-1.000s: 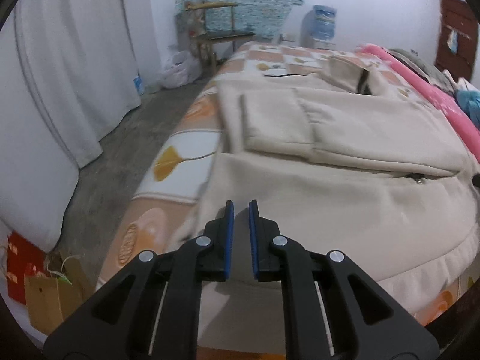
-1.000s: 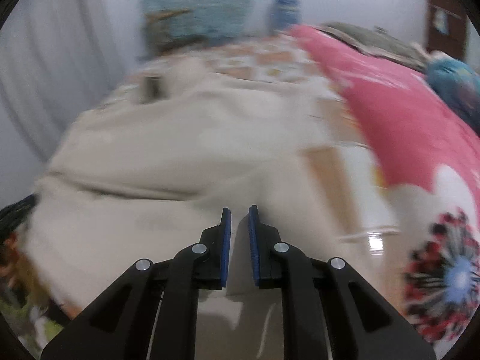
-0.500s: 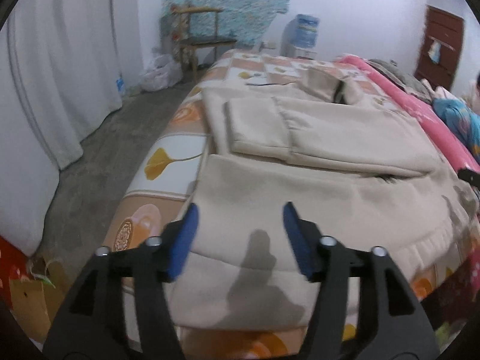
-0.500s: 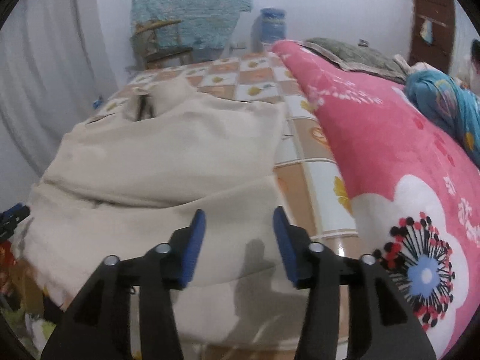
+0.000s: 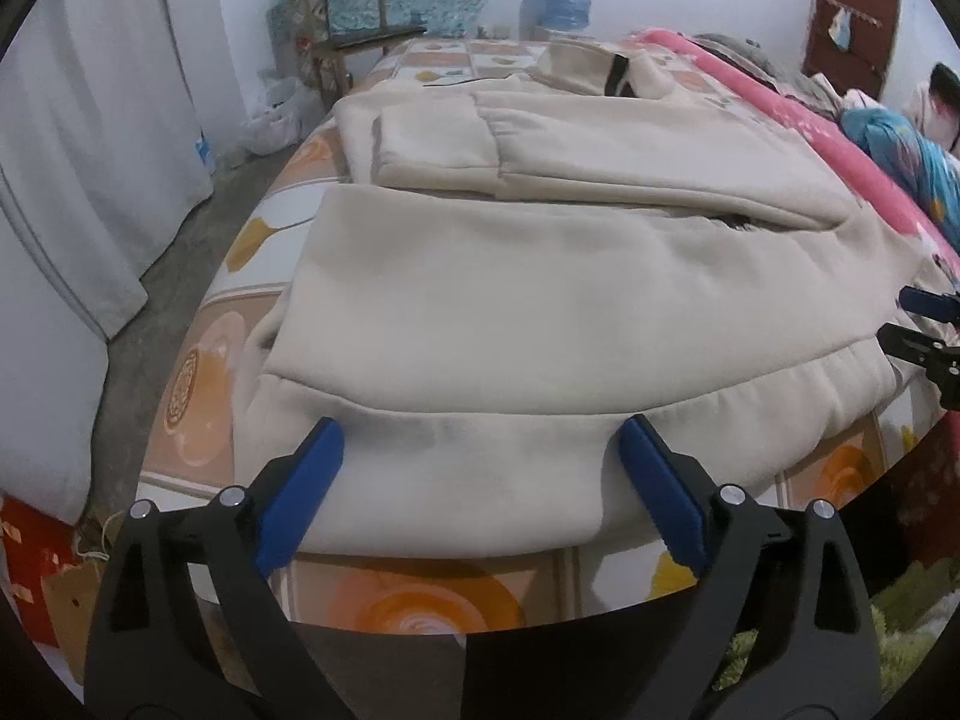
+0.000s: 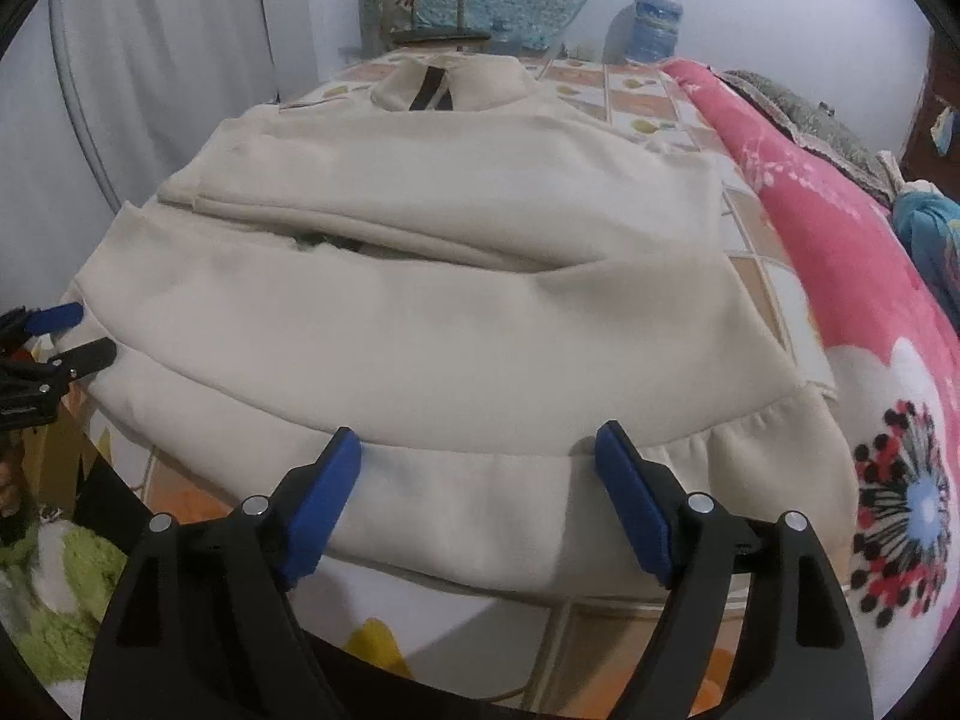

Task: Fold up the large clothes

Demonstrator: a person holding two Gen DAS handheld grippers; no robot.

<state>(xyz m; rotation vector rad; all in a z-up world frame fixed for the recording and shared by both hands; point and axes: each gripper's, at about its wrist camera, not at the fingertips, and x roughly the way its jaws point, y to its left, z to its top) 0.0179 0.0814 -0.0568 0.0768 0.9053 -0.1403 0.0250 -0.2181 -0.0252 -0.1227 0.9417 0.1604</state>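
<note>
Sweatshirt (image 5: pixel 540 276) (cream) lies folded; both hand-held grippers spread wide.

The big cream jacket (image 5: pixel 540 312) covers most of the bed (image 5: pixel 240 372). A pink blanket (image 6: pixel 840 252) blocks the right side. The floor (image 5: pixel 198 252) on the left is open.

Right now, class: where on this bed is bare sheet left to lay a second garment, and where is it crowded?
Free: the checked sheet beyond the cream jacket collar, and a strip between jacket and pink blanket. A narrow band runs along the bed's left edge. Crowded: the middle, all jacket, and the blanket side.
</note>
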